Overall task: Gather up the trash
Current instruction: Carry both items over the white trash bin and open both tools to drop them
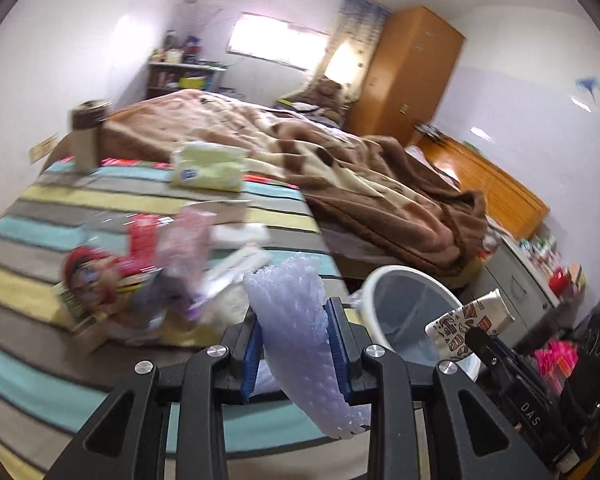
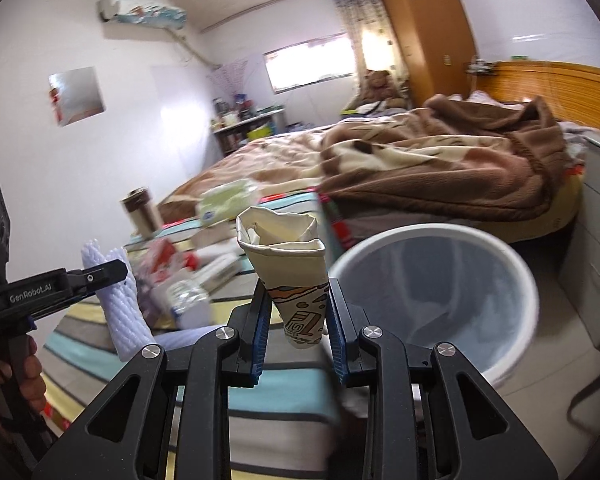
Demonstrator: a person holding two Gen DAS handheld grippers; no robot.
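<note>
- We are carrying a strip of bubble wrap (image 1: 296, 312) clamped in the left gripper (image 1: 296, 336), its loose tail hanging below the pads, above the striped bedspread (image 1: 60, 200).
- We are holding a crushed paper cup (image 2: 296, 280) pinched narrow in the right gripper (image 2: 296, 320), just beside the rim of the white bin (image 2: 440, 240).
- We are leaving more litter (image 1: 156, 256) on the bed; it is blurred, so we cannot itemise it.
- Risks we are noting: the dangling wrap could snag or slip out; the cup, gripped near its base, could tip and miss the bin.
- Writing we are reading: "GenRobot.AI" on the left tool's arm, "DAS" on the right; cup print illegible.
</note>
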